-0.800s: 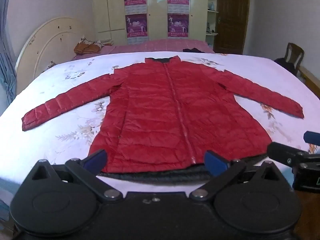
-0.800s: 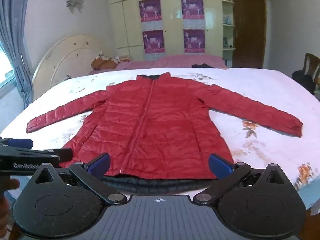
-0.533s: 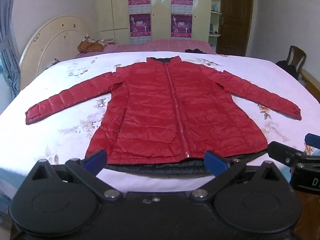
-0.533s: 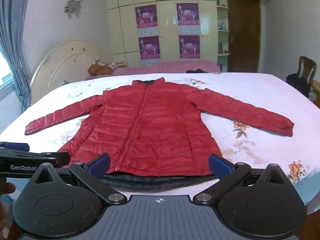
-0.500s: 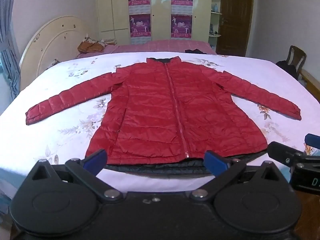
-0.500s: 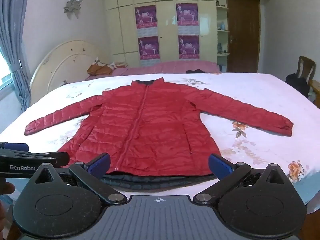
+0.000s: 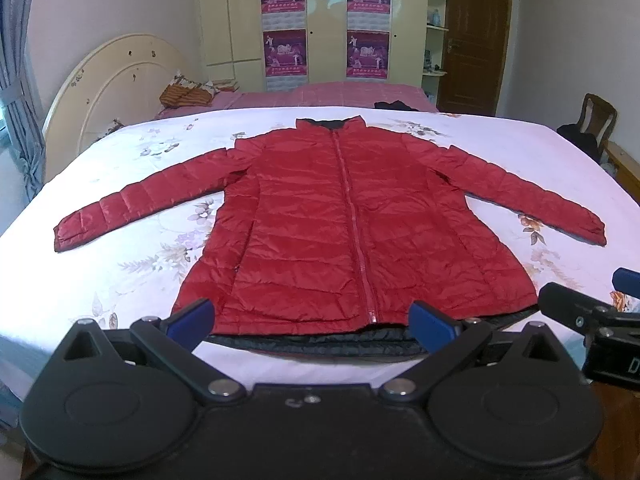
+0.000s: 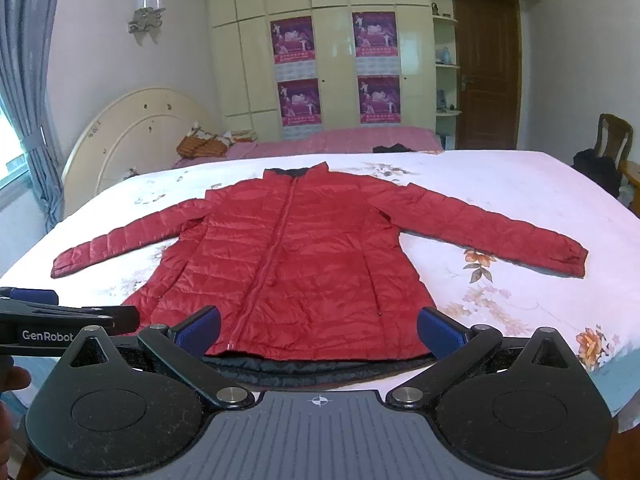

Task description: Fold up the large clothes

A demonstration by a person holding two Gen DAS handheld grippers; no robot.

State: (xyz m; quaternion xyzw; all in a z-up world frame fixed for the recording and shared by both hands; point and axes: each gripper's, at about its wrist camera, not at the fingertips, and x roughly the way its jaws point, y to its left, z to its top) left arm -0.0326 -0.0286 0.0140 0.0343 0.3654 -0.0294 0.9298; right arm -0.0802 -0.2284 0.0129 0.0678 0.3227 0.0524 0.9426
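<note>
Slippage is the main risk: the red jacket (image 7: 340, 220) looks slick and puffy, so a shallow pinch at the hem could let it slide out mid-fold, and its dark lining peeking below the hem could drag and bunch. Both tools are released, jaws spread wide and empty: the left tool (image 7: 310, 320) and the right tool (image 8: 320, 330) hover just short of the hem. The jacket lies flat on the bed (image 8: 520, 192) ahead of them, zipped, sleeves spread outward. Count: 1 jacket, 2 sleeves, 2 tools, 4 posters (image 8: 294, 40), 1 chair (image 7: 598, 114).
</note>
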